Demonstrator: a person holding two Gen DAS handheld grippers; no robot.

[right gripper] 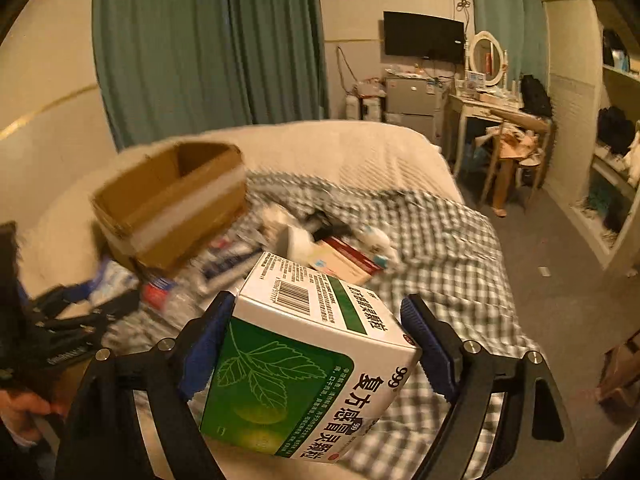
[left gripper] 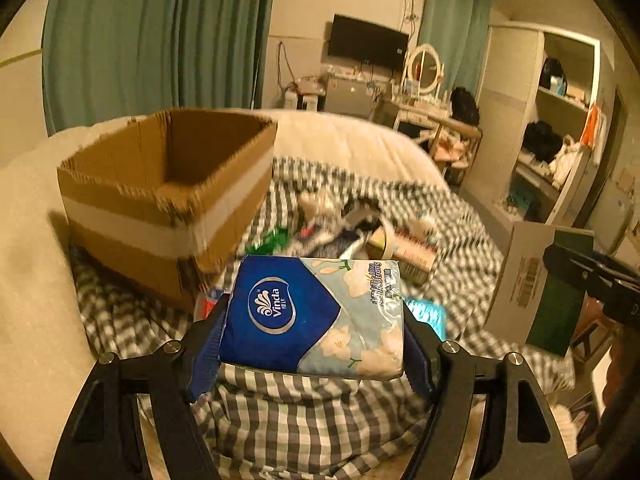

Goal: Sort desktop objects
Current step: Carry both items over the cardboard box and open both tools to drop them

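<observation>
left gripper (left gripper: 316, 344): clamped on 1 soft plastic tissue pack (left gripper: 316, 316), blue-white, held above the bed | right gripper (right gripper: 320, 344): clamped on 1 rigid green-white medicine box (right gripper: 308, 360), also over the bed | 1 open corrugated cardboard box (left gripper: 168, 204), white tape band, far left | blurred clutter pile (left gripper: 344, 232) on checked bed cover (left gripper: 304, 432), count unclear

home bedroom | bed (right gripper: 360, 152) — curtains (right gripper: 208, 48) — vanity mirror (right gripper: 486, 56)

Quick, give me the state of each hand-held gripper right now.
Left hand-held gripper: closed on the tissue pack.
Right hand-held gripper: closed on the medicine box.
</observation>
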